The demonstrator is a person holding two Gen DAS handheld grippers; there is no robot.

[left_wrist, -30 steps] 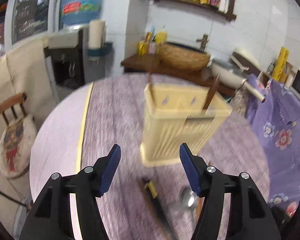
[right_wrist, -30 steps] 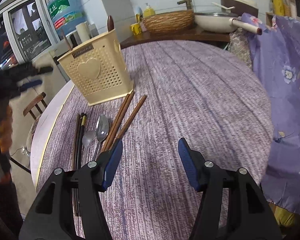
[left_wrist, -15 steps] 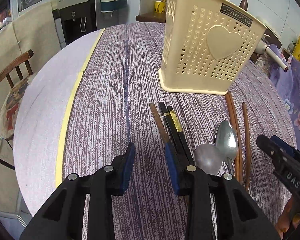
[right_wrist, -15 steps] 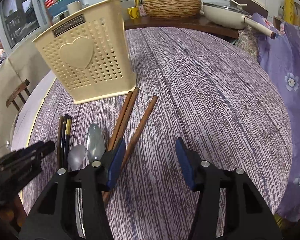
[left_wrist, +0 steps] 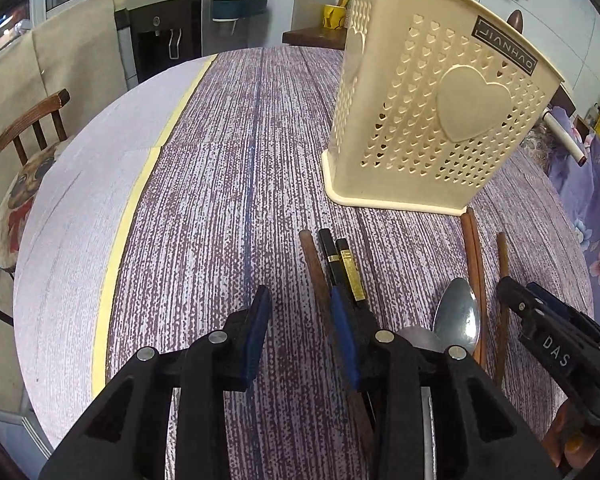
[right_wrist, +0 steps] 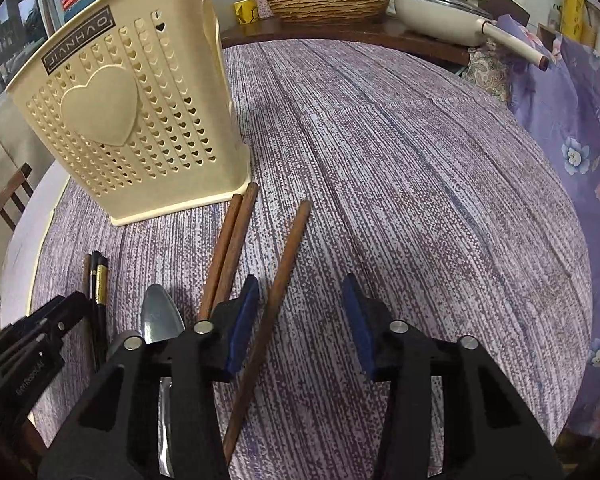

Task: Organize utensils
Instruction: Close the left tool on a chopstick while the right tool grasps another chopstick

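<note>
A lone brown chopstick [right_wrist: 278, 304] is being straddled, ungripped, by the right gripper [right_wrist: 298, 320], whose jaws have just been closing. Nothing is being held by the half-open left gripper [left_wrist: 300, 334]; a dark chopstick [left_wrist: 314, 268] is lying by its right pad. The holder [right_wrist: 136, 120] is standing ahead-left.

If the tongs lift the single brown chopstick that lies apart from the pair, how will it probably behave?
The single brown chopstick looks like a thin, straight wooden rod, so it is probably stiff and light. It seems round and lies flat on the table, so a nudge might roll it. Gripped near one end by the right tongs, its long free part could swing or tilt.
</note>
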